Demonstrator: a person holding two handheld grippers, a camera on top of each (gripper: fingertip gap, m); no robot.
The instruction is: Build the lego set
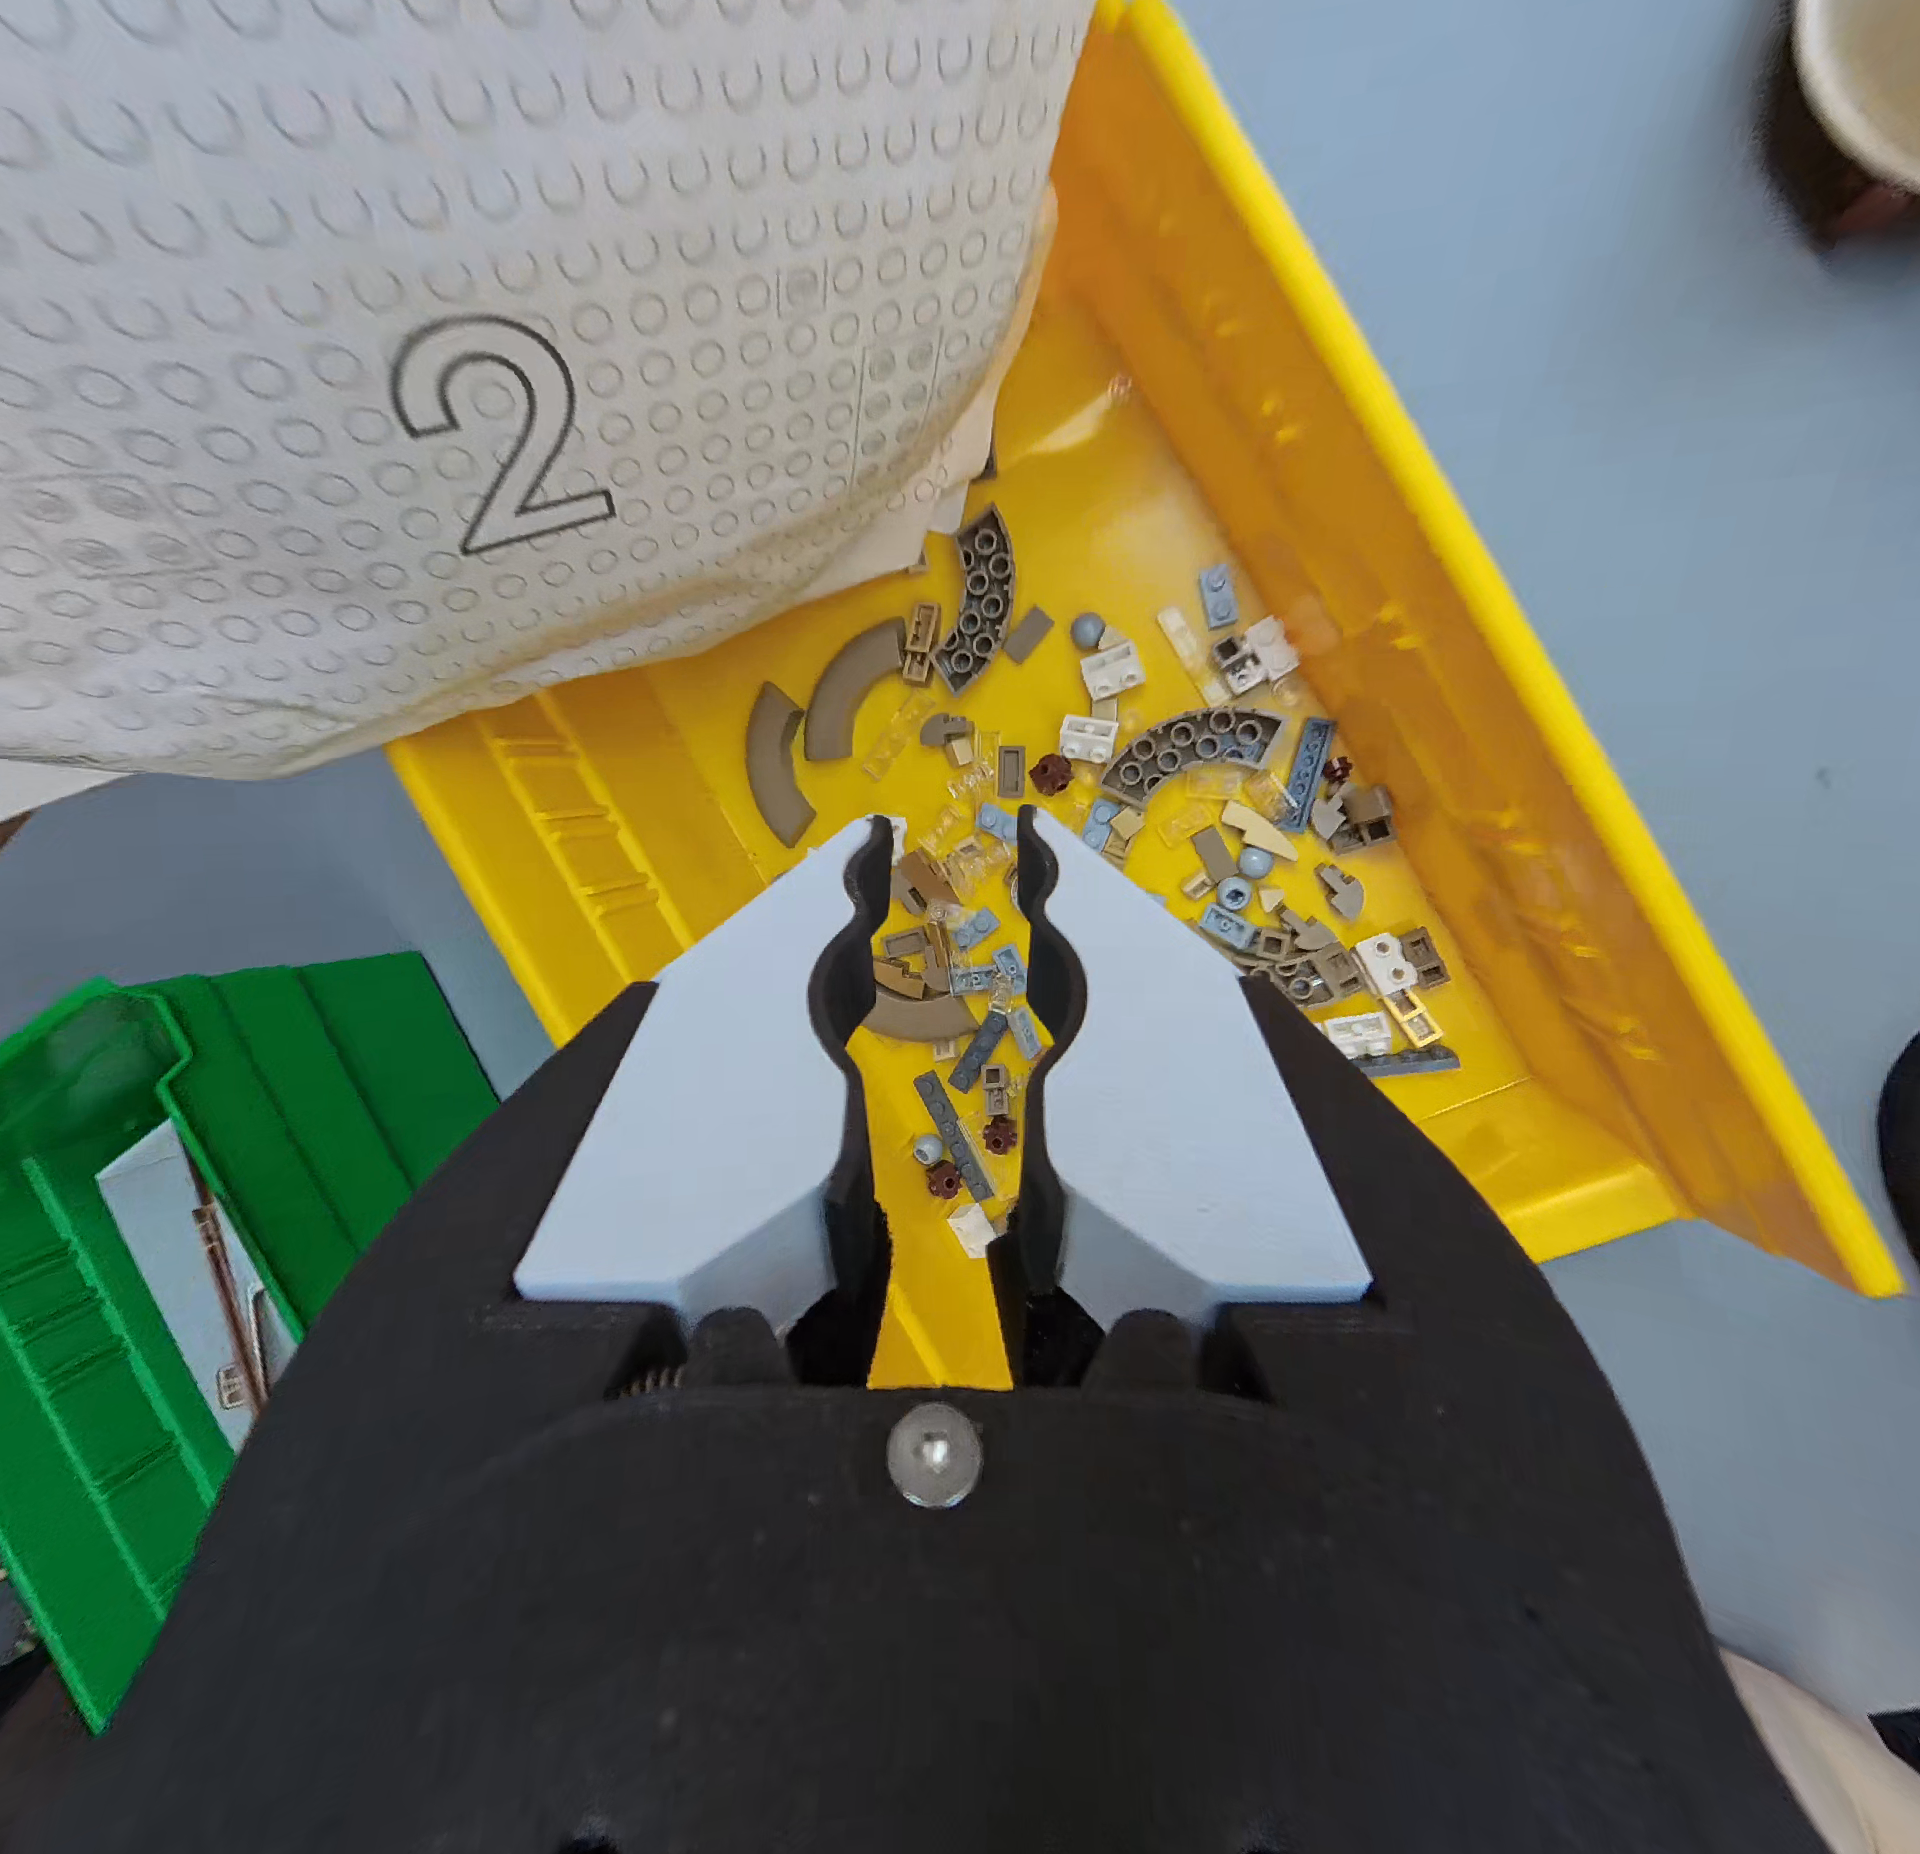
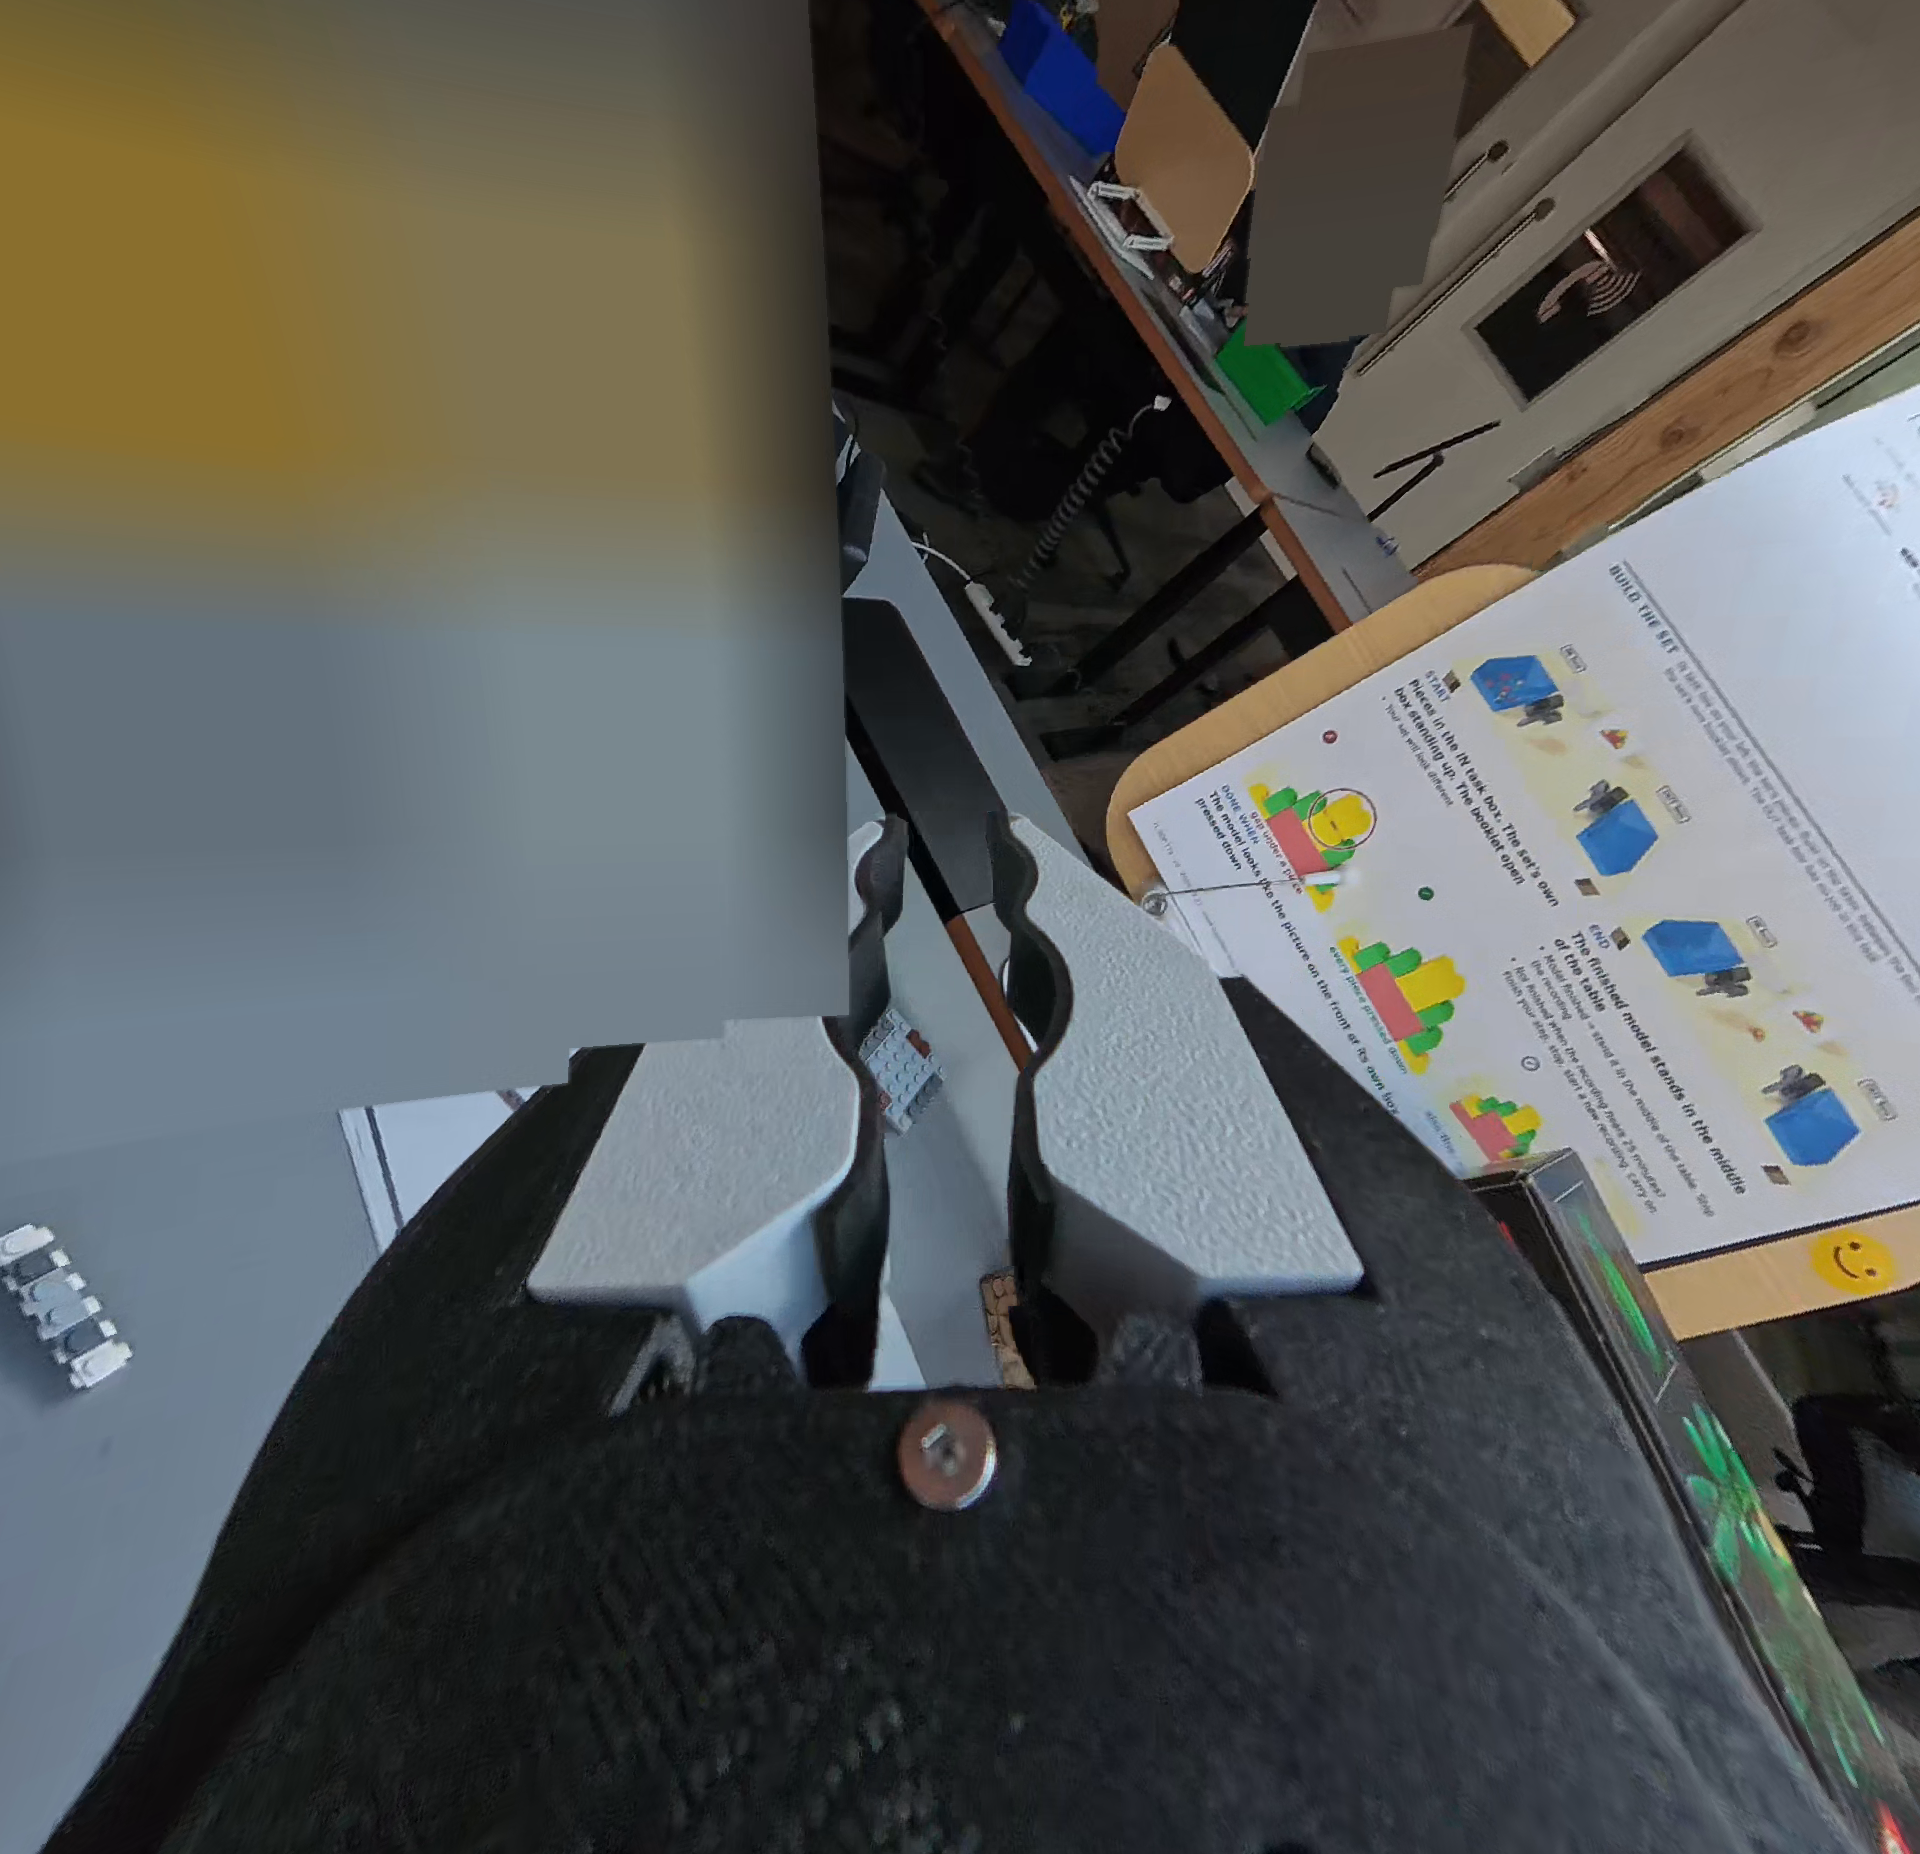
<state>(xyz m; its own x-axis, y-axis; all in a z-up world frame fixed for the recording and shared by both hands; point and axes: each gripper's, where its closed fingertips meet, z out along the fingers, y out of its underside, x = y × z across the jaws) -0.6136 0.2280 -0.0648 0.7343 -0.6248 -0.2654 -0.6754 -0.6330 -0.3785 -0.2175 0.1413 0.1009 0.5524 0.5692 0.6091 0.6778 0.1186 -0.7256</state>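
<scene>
Jaws of the left gripper (image 1: 954, 828) and right gripper (image 2: 943, 840) hang slightly parted and empty, loose lego pieces (image 1: 1143, 848) heaped in the yellow tray (image 1: 1455, 578), where tiny overlapping parts invite mis-grabs.

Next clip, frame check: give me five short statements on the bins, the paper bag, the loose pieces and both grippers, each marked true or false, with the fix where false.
1. The loose Lego pieces lie in a green bin. False: they lie in the yellow bin; the green bin stands apart beside it.
2. A white paper bag covers part of the yellow bin. True.
3. The left gripper is clamped on a brick. False: its fingers are apart and empty.
4. The right gripper holds nothing. True.
5. An illustrated instruction sheet on a wooden board shows in the right wrist view. True.
</scene>
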